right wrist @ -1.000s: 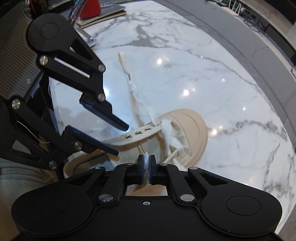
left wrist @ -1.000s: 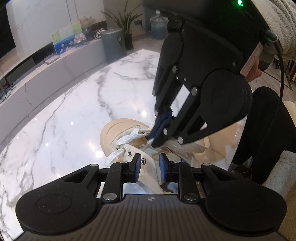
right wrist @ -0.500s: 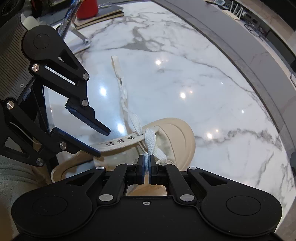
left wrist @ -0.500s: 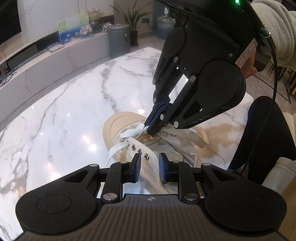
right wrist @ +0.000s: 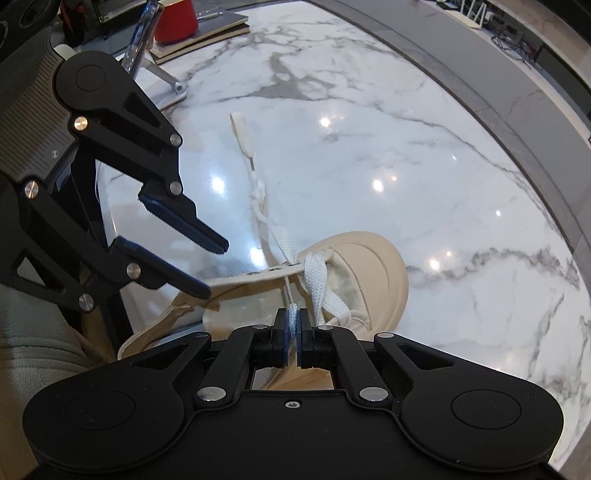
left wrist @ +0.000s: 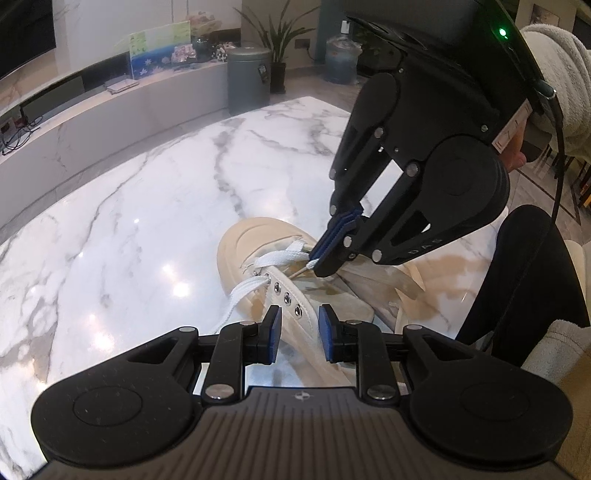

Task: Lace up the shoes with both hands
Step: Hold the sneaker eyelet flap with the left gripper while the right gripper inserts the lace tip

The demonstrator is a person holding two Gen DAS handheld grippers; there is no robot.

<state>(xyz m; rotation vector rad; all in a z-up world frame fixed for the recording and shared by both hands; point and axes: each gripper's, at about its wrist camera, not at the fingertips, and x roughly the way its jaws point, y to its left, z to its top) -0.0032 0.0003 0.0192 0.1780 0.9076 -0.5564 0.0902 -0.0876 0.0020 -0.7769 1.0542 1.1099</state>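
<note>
A cream shoe [left wrist: 255, 240] lies on the marble table [left wrist: 129, 221], toe pointing away. Its white lace [left wrist: 277, 258] crosses the lowest eyelets. My right gripper [left wrist: 317, 260] comes down from the upper right, shut on the lace tip just above the eyelet flap. Its own view shows that gripper [right wrist: 294, 325] pinching the thin white lace end [right wrist: 293, 314] over the shoe [right wrist: 369, 266]. My left gripper [left wrist: 300, 334] is open, with the eyelet flap [left wrist: 295, 306] running loosely between its fingers. The other lace end [right wrist: 255, 173] trails across the table.
A red cup [right wrist: 177, 18], flat books [right wrist: 207, 33] and a metal stand [right wrist: 162, 74] sit at the table's far corner. A person's black-clad leg [left wrist: 524, 277] and fleecy sleeve [left wrist: 557, 74] are at the right edge. A grey bin [left wrist: 247, 77] stands beyond the table.
My left gripper has rolled slightly, so the room looks less tilted. The loose lace end on the table lies straighter. My right gripper stays shut on the lace tip over the eyelets.
</note>
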